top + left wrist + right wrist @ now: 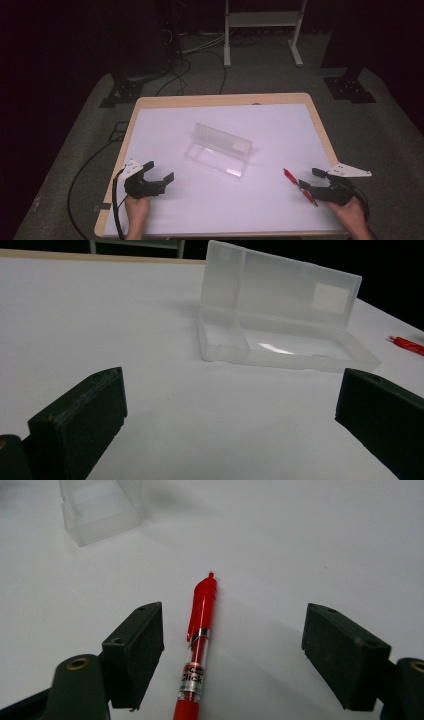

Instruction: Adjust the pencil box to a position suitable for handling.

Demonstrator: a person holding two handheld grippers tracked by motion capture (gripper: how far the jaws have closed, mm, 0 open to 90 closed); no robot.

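Lying on the white-topped counter (pixel 215 210) at its right near side, the red click pen with a clear barrel (pixel 199 640) sits between the wide-open jaws of the right gripper (pixel 232 655), nearer one jaw, and neither jaw touches it. The left gripper (pixel 230 425) rests at the left near side, its jaws spread wide and holding nothing. Between them, further back, a translucent plastic pencil case (pixel 220 150) stands with its lid raised.
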